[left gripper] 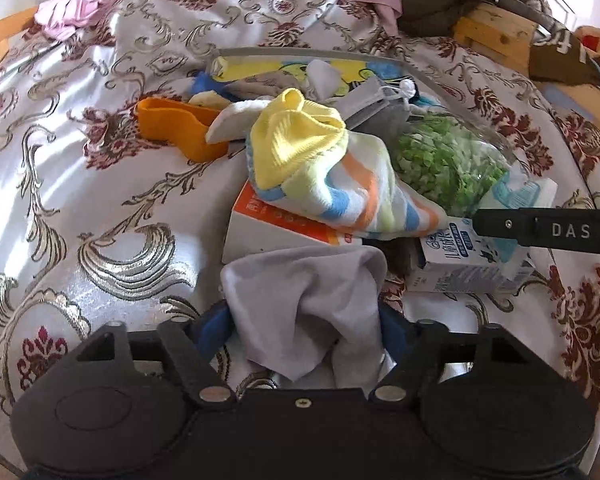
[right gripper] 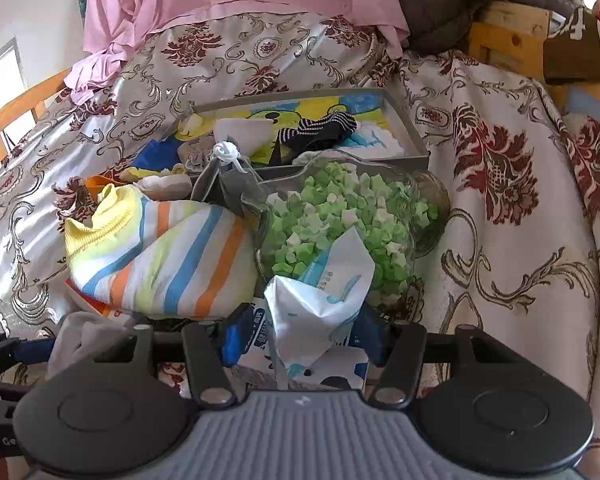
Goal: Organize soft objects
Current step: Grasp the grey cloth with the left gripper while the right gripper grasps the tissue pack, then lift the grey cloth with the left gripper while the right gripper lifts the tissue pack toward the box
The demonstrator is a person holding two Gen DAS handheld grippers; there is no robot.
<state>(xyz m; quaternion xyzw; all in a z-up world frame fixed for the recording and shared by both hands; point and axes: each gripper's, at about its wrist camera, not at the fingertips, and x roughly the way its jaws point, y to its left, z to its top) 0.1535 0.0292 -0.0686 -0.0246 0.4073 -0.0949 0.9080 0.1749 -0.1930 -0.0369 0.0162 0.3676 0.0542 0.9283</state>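
Grey cloth (left gripper: 300, 312) fills the left tongs (left gripper: 304, 328); right tongs (right gripper: 300, 332) pinch a tissue pack (right gripper: 316, 292), box (right gripper: 400, 120) at twelve o'clock.

A silvery satin bedspread (left gripper: 100, 184) bore maroon and gold floral scrolls. The knitted sock (right gripper: 160, 256) had a yellow cuff with blue, orange and pale-green stripes. Folded paper stars (right gripper: 340, 216) were green and white; a crumpled cloth (left gripper: 300, 300) was pale grey.
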